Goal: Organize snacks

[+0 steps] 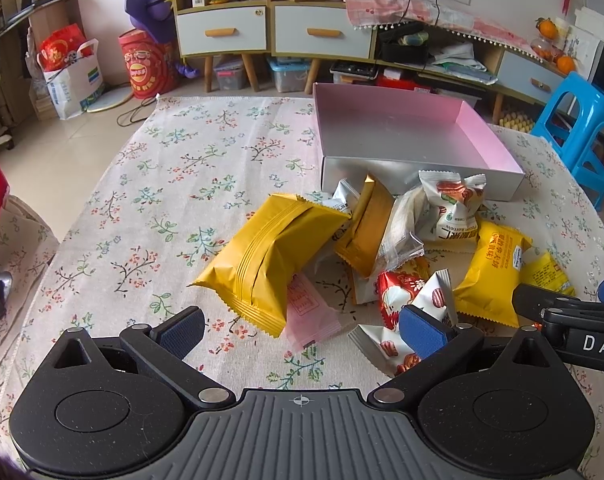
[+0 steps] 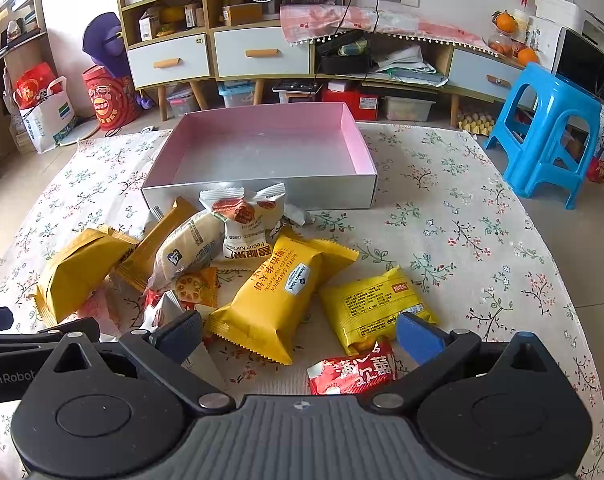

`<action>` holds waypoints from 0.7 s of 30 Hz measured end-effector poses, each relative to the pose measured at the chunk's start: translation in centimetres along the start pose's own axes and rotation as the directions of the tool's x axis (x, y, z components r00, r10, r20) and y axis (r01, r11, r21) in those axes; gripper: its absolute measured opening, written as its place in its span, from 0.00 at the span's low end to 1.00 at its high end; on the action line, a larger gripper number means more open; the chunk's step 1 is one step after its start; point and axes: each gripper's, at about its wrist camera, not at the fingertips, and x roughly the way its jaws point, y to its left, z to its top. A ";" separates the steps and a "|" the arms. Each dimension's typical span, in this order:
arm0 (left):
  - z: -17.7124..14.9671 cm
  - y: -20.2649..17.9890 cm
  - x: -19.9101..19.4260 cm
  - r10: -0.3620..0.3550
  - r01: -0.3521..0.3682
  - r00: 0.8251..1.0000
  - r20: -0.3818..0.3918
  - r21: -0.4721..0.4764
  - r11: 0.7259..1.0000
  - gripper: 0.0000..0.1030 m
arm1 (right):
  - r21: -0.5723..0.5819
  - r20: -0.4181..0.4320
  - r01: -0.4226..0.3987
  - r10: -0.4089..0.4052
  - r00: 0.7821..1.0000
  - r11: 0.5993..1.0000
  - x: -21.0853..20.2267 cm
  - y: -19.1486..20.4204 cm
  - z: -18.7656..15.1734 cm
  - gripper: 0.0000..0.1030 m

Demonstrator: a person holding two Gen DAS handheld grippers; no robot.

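Right now both tools hang low over the floral-clothed desk [image 2: 462, 208] with their jaws spread wide and nothing between them: the left hand-held gripper [image 1: 302, 332] above a big yellow packet [image 1: 269, 256] and a pink sachet [image 1: 308, 316], the right hand-held gripper [image 2: 299, 338] over a yellow waffle sandwich pack [image 2: 277, 296] and a small red packet [image 2: 352, 372]. Behind the heap of snacks, touching its far edge, sits the pink-lined box [image 2: 358, 148], with no snack inside it.

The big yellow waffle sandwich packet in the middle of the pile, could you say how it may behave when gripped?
The yellow waffle sandwich packet looks puffy, so probably light and squashy. Its glossy film may slip between fingers. The contents could crush.
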 end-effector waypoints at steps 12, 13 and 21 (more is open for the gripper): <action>0.0 -0.1 0.0 -0.001 0.001 1.000 -0.001 0.000 1.000 1.00 | -0.001 0.000 0.001 -0.001 1.000 1.000 0.0 0.0 0.0 0.92; 0.0 -0.1 0.0 -0.001 0.001 1.000 -0.001 0.000 1.000 1.00 | 0.000 0.001 0.001 -0.001 1.000 1.000 0.0 0.0 0.0 0.92; 0.0 -0.1 0.0 0.000 0.000 1.000 0.000 0.000 1.000 1.00 | -0.001 -0.001 0.001 -0.001 1.000 1.000 0.0 0.1 0.0 0.92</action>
